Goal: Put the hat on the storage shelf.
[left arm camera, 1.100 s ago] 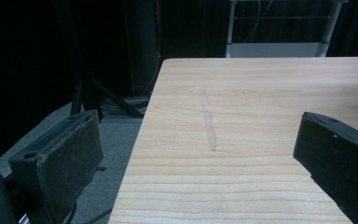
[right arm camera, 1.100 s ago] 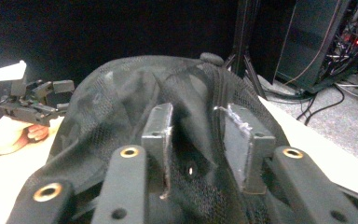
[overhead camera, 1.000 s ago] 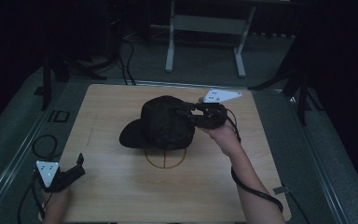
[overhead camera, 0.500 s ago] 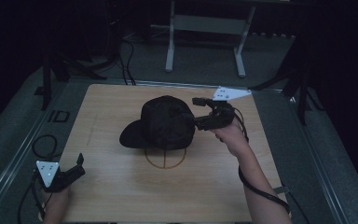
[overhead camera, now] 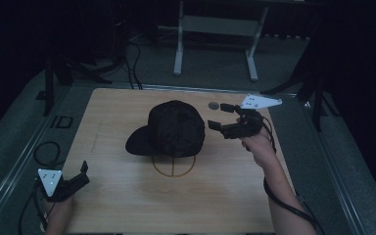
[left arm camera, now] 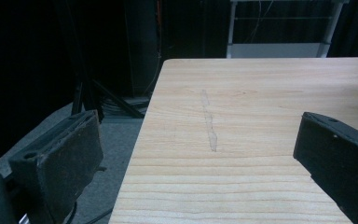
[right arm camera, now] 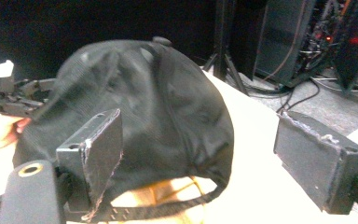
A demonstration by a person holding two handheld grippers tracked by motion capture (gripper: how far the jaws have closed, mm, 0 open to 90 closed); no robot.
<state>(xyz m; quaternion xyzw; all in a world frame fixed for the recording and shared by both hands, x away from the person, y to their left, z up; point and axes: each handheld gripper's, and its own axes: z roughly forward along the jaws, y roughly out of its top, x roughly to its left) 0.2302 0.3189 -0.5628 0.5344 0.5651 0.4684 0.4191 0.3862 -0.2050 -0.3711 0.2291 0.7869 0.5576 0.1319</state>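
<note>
dark curtains and a grey carpeted floor (overhead camera: 323, 161) were seen around a pale wooden table (overhead camera: 127, 205), with a white metal frame (overhead camera: 215, 29) standing beyond its far edge. a black fabric baseball cap (overhead camera: 174, 128) was set near the middle of the table, its brim pointed toward the left of the high view, and its near edge overlapped a thin circle with a cross (overhead camera: 174, 165) drawn on the wood. a small round grey disc (overhead camera: 214, 105) lay on the table just beyond the cap.

the right gripper (overhead camera: 218, 117) was held level just beside the cap's right side, apart from it; its jaws had just been opening and were spread wide, with nothing pinched between them. in the right gripper view the cap (right arm camera: 144, 112) was seen ahead of the spread jaws, its adjustable strap (right arm camera: 168, 207) facing the camera.

the left gripper (overhead camera: 82, 174) was rested at the near left corner of the table, well apart from the cap, its jaws spread over bare wood (left arm camera: 242, 140) with nothing between them.
</note>
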